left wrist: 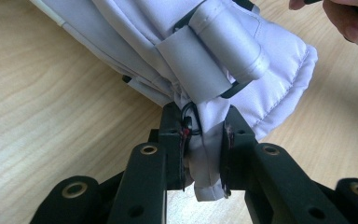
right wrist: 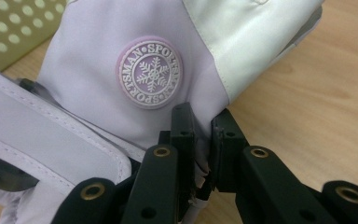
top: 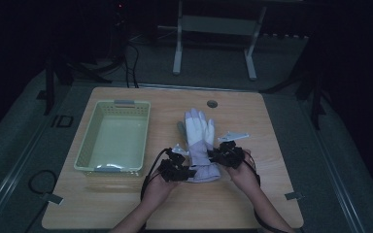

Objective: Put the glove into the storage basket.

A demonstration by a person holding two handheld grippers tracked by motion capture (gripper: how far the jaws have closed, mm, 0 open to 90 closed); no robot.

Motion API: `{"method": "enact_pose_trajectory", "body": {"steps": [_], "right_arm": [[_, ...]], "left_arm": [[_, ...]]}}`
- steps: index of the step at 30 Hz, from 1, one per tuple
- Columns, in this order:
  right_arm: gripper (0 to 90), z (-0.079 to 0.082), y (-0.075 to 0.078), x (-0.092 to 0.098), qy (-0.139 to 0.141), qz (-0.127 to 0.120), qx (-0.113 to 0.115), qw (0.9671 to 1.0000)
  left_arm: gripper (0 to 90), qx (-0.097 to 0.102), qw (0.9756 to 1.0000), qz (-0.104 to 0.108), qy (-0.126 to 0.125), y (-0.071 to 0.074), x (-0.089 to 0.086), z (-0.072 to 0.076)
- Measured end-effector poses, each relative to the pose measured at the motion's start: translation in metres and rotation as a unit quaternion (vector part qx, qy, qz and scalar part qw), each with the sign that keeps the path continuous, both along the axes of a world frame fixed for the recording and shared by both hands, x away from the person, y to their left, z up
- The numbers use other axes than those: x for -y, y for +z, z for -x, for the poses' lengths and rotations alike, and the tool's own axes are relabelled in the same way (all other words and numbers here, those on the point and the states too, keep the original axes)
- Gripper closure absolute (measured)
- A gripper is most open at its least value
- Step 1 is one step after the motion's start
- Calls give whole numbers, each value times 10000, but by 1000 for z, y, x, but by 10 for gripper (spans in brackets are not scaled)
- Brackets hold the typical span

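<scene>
Our left tongs [left wrist: 204,140] pinch the cuff edge of the lilac-and-white glove [top: 199,141], and our right tongs [right wrist: 203,135] clamp its other side near the snowflake badge [right wrist: 150,73]. Between them, the glove lies on the table [top: 252,204], right of the basket [top: 85,150].

A dim lab-like recording room: a lone wooden table [top: 126,208] on grey floor, cables [top: 131,63], a metal frame [top: 213,39].

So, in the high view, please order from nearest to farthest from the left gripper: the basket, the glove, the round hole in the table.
1. Glove: pinched at its cuff by the left gripper.
2. Basket: to its left.
3. Round hole: near the far edge.
</scene>
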State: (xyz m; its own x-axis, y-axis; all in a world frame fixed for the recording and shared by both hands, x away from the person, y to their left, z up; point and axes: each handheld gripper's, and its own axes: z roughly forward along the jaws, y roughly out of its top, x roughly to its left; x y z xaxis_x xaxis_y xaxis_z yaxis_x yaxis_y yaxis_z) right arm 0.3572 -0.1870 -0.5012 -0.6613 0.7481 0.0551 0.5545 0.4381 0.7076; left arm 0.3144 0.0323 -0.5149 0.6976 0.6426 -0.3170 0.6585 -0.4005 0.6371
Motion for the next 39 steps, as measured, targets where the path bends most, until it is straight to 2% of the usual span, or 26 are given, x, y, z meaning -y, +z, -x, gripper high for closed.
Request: {"method": "enact_pose_trajectory", "body": {"steps": [8, 10, 11, 17, 22, 28, 32, 36, 37, 39], "right_arm": [[816, 1, 25, -12, -36, -5, 239, 9997], [816, 1, 29, -16, -15, 11, 301, 9995], [816, 1, 32, -18, -8, 11, 325, 9995], [816, 0, 47, -29, 0, -10, 451, 9990], [816, -3, 61, -43, -28, -67, 561, 9984], [816, -8, 73, -63, 5, -113, 652, 9978], [816, -10, 77, -73, 23, -173, 670, 9976], [816, -14, 83, -92, 59, -242, 670, 9974], [816, -15, 84, -97, 55, -262, 672, 9974], [816, -16, 86, -105, 78, -327, 684, 9971]], "left_arm": [[750, 120, 9997, -161, -148, 26, -11, -5], [752, 127, 9997, -168, -159, 28, -12, -6], [751, 153, 9995, -216, -182, 34, -16, -6], [751, 227, 9993, -237, -181, 51, -27, -9], [751, 343, 9986, -377, -172, 68, -41, -14], [751, 393, 9976, -553, -131, 84, -59, -18], [751, 396, 9972, -625, -120, 90, -69, -19], [751, 397, 9963, -762, -56, 99, -87, -21], [751, 397, 9963, -762, -56, 99, -87, -21], [751, 454, 9956, -816, 1, 104, -99, -21]]}}
